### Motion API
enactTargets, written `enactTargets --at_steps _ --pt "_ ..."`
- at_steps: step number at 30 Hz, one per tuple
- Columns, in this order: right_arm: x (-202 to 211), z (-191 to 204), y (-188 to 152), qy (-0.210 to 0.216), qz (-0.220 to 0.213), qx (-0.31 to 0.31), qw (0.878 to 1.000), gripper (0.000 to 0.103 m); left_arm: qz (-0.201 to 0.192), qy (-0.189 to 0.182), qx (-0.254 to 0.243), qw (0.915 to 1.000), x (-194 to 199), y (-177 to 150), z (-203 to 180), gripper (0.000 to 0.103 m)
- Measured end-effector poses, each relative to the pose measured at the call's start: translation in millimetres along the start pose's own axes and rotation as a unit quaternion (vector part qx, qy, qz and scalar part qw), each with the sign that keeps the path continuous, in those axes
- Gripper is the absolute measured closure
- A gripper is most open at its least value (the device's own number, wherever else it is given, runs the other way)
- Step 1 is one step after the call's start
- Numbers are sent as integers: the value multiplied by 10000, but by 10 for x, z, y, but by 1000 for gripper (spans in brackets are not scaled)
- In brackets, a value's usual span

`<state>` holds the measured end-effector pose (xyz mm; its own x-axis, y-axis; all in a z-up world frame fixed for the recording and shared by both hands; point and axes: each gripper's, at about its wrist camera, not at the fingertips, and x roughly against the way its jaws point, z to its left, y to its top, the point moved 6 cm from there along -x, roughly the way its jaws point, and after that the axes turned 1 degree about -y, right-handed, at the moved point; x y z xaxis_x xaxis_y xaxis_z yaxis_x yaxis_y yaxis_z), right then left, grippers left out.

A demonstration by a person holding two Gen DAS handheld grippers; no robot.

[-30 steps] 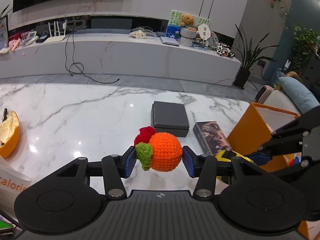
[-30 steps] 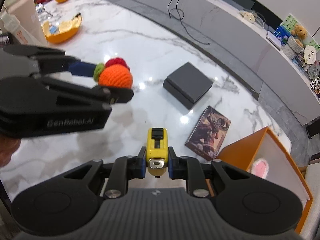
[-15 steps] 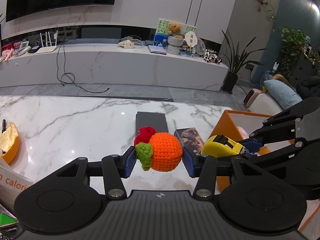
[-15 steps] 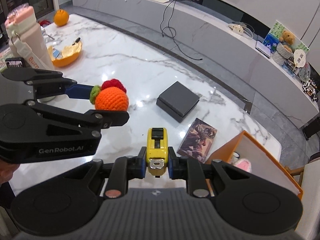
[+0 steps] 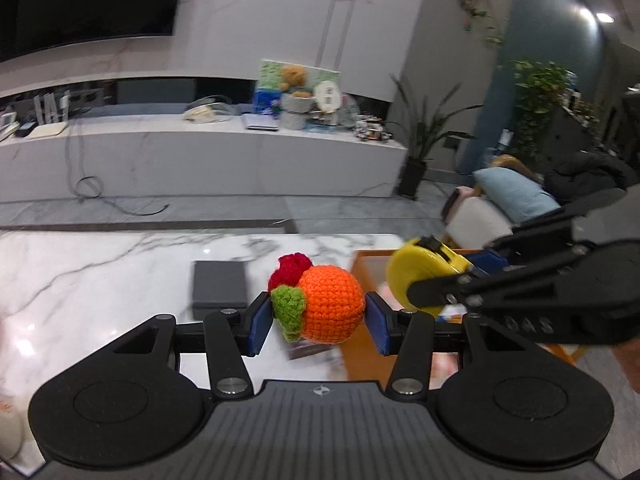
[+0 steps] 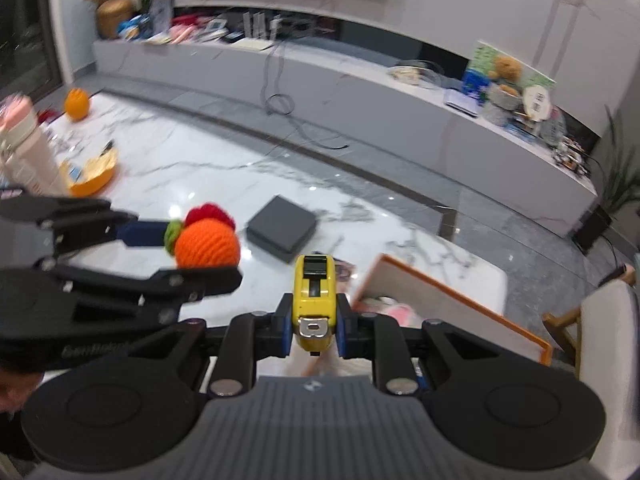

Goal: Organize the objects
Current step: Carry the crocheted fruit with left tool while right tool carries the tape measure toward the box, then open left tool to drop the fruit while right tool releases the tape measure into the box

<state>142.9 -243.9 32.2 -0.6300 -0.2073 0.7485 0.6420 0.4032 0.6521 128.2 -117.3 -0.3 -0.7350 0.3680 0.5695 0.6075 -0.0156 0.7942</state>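
Crocheted orange fruit (image 5: 330, 304), with green leaf and red tuft, clamped between the blue pads (image 5: 259, 322) of the left claw (image 5: 319, 322), held up in the air above the marble bench (image 5: 100, 272); seen from the right wrist view too (image 6: 207, 243), off to the left and raised over the bench
Yellow tape measure (image 6: 313, 300) pinched upright in the right claw (image 6: 312, 330), metal hook end facing the camera, black lock switch on top; from the left wrist view shows as a yellow disc (image 5: 424, 276) just right of the crocheted fruit, apart from it
Orange box (image 6: 460, 304) with white inner wall below and ahead of the right claw, open side up, something pink (image 6: 396, 312) lying inside; sits at the bench's near right corner
Dark grey flat box (image 6: 282, 227) on the bench beyond both claws, well apart from the orange box; book (image 6: 344, 270) between them, mostly hidden behind the tape measure
Farther left on the bench: orange-coloured bowl-like peel (image 6: 94, 176), pink-capped bottle (image 6: 24, 148) beside it, whole orange (image 6: 77, 99) at the far edge
Behind the bench: long white sideboard (image 5: 200, 152) with teddy bear (image 5: 294, 78), cables, potted plant (image 5: 420, 148) on the floor at its right end
Both views smeared by motion blur, small items on the sideboard not readable
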Motion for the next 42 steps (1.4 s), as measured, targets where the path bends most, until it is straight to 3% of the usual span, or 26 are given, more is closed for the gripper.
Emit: enactTargets --at_steps 14,20,30,42 --pt "195 -785 -550 -645 265 -738 9948 82 80 -569 -502 9971 -168 -104 -779 45" --pt "146 -883 -925 -845 678 -780 9911 82 414 -851 -757 9926 -281 -336 -1125 45" --pt "-39 -966 -1462 -717 1412 -843 9838 82 1005 -1111 -962 9840 -437 -673 -1363 46" --pt "-121 -925 -1561 -582 1649 -896 9805 82 1497 -1198 -1167 9745 -504 -895 -1457 45"
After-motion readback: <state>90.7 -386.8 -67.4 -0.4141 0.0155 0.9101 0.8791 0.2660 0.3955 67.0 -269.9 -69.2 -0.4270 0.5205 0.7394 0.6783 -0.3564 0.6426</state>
